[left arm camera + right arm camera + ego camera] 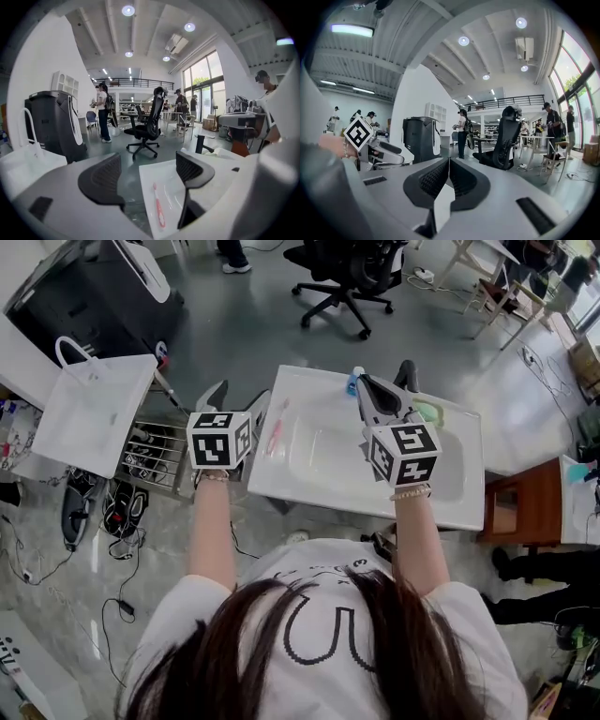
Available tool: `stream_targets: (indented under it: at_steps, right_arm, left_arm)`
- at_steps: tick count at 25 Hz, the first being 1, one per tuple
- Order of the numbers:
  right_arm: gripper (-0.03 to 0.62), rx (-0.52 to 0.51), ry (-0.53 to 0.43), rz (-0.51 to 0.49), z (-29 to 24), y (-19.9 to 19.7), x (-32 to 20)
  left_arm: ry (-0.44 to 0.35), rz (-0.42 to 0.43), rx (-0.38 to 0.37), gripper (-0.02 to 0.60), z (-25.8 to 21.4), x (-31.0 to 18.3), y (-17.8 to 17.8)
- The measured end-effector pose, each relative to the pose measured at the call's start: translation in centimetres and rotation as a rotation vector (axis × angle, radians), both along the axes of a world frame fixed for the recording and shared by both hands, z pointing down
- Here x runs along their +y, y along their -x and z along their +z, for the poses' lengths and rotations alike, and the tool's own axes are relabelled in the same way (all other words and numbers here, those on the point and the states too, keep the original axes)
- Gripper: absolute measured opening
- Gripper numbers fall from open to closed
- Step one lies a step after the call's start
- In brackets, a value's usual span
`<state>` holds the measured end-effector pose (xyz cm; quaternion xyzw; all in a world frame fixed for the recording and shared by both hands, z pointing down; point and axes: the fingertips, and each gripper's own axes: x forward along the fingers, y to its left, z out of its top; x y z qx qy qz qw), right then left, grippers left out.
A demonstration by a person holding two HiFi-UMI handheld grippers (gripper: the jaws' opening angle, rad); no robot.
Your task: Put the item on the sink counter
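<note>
A pink toothbrush (277,427) lies on the left rim of the white sink counter (469,474). My left gripper (236,397) hovers open over the counter's left edge with nothing between its fingers. In the left gripper view the toothbrush (158,212) lies on the counter just below and between the spread jaws of that gripper (146,176). My right gripper (367,388) is shut and empty above the back of the basin. In the right gripper view its pads meet (448,176) with nothing held.
A small blue object (353,382) and a green item (431,412) sit at the counter's back edge. A white bag (89,413), a wire rack (155,456) and a black machine (94,296) stand left. An office chair (352,273) is behind, a wooden cabinet (520,507) right.
</note>
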<state>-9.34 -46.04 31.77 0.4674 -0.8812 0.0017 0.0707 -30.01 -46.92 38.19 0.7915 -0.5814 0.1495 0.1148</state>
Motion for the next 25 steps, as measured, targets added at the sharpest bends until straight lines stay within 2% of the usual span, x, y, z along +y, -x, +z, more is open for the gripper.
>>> stream_targets:
  at_steps: [6,9,10,13,16,20,25]
  right_arm:
    - [0.029,-0.01,-0.084,0.009,-3.8,-0.3,0.4]
    - [0.029,-0.061,-0.126,0.0,-6.2,-0.6,1.1]
    - [0.029,-0.071,-0.145,-0.002,-7.1,-0.6,1.3]
    - [0.029,-0.064,-0.21,0.001,-9.3,-0.6,2.0]
    - [0.029,-0.043,-0.264,0.014,-10.9,-0.7,2.5]
    - [0.029,-0.027,-0.3,0.027,-11.9,-1.0,3.2]
    - [0.028,0.006,-0.326,0.023,-12.4,-1.1,3.8]
  left_arm:
    - [-0.266,0.026,-0.025,0.367,-7.2,1.6,0.0]
    - [-0.356,0.028,-0.02,0.359,-10.3,2.2,0.2]
    - [-0.381,0.022,-0.02,0.339,-11.3,2.5,0.3]
    - [-0.46,-0.021,-0.022,0.21,-13.8,3.2,1.1]
    - [-0.532,-0.069,-0.014,0.018,-15.6,4.0,2.2]
    - [-0.618,-0.033,-0.03,0.009,-17.4,5.2,2.1]
    - [-0.663,-0.019,-0.058,0.009,-19.3,5.7,1.7]
